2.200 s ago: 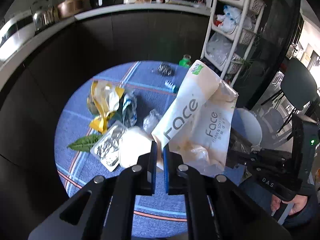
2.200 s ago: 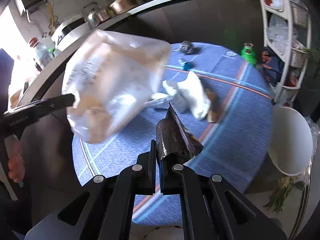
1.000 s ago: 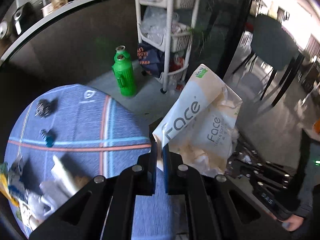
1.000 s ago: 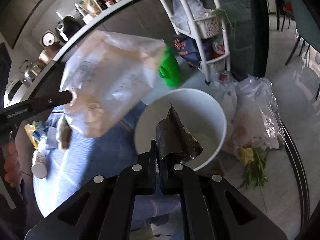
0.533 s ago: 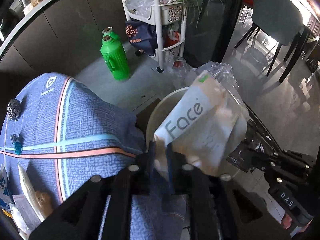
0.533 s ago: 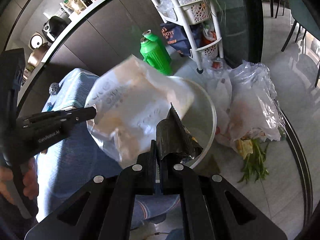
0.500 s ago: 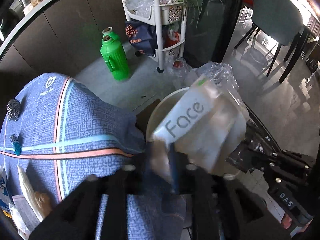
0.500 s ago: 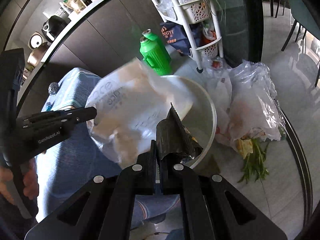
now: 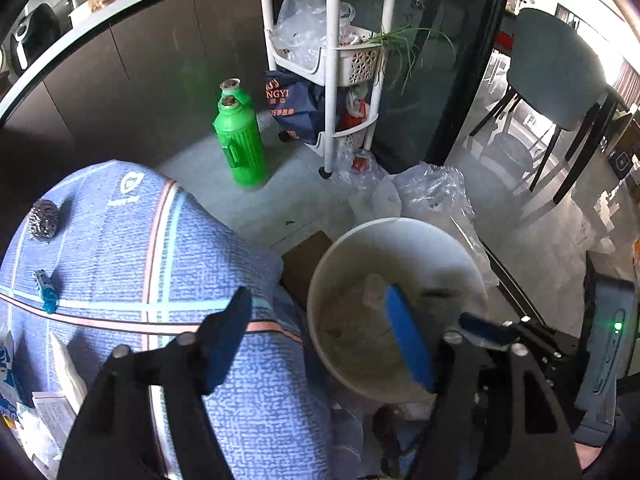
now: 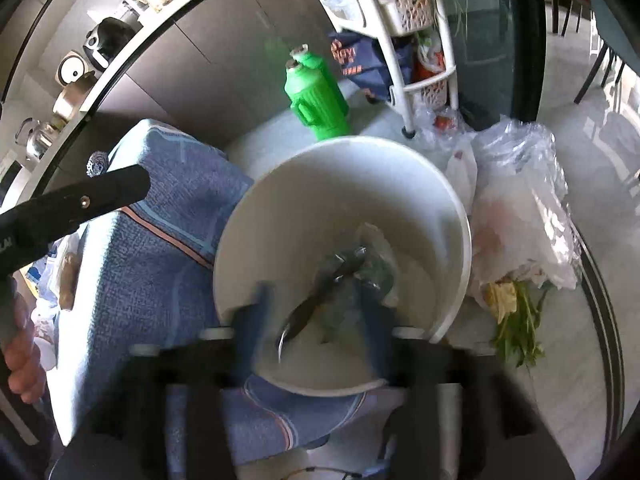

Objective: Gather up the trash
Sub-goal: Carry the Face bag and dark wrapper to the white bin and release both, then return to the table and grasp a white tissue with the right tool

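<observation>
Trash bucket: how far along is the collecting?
Done: a dark wrapper and pale packaging lie in the white bucket. In hand: nothing. Both the left hand-held gripper and the right hand-held gripper are opening, with nothing between the fingers. Left: litter at the table edge, plus a steel scourer and a small blue item on the blue cloth.

A green plastic jug (image 9: pixel 240 148) stands on the tiled floor at eleven o'clock, a white tiered rack (image 9: pixel 332 60) at twelve.
</observation>
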Available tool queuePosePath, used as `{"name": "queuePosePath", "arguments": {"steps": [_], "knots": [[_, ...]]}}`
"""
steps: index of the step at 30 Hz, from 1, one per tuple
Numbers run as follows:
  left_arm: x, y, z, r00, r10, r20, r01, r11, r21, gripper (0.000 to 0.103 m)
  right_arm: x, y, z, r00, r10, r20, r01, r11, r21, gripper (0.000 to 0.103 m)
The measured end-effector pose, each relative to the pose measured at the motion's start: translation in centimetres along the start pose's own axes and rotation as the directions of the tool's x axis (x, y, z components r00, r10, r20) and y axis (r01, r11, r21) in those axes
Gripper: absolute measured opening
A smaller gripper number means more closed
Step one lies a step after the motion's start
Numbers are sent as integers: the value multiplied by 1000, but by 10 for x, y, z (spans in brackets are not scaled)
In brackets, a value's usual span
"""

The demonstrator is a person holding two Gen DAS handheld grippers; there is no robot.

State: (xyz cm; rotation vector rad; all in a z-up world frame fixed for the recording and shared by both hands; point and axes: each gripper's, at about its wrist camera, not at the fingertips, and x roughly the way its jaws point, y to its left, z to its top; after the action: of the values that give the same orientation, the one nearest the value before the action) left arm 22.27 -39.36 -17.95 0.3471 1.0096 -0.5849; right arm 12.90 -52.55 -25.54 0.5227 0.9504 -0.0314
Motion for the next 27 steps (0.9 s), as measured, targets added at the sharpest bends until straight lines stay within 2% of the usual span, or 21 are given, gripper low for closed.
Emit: {"name": "queuePosePath", "arguments": {"steps": [1, 3, 7, 12, 18, 22, 27], "knots": [[-2, 0, 0, 1000, 4, 8, -4, 1000, 0, 80, -1, 1, 0, 1000, 4, 7, -4, 1000, -5, 63], [-7, 1, -1, 1000, 12, 21, -12, 1000, -6, 89, -6, 2, 2, 1000, 7, 27, -7, 1000, -7, 80], [-24, 4, -1, 999, 12, 51, -10, 999, -36, 97, -18, 6, 4, 998, 14, 55, -12, 999, -34, 95], [-54, 9, -3, 995, 18, 93, -12, 998, -63, 99, -36, 13, 2, 998, 14, 59, -11, 999, -51, 94], [-103, 20, -16, 990, 8, 141, 12, 990, -138, 99, -70, 37, -4, 996, 23, 89, -14, 995, -98, 94], [-135, 28, -38, 987, 45, 151, -18, 984, -175, 99, -90, 56, -11, 995, 51, 91, -38, 991, -131, 94], [-175, 51, -83, 983, 106, 150, -68, 969, -238, 99, -106, 93, -27, 993, 97, 61, -82, 975, -208, 94]]}}
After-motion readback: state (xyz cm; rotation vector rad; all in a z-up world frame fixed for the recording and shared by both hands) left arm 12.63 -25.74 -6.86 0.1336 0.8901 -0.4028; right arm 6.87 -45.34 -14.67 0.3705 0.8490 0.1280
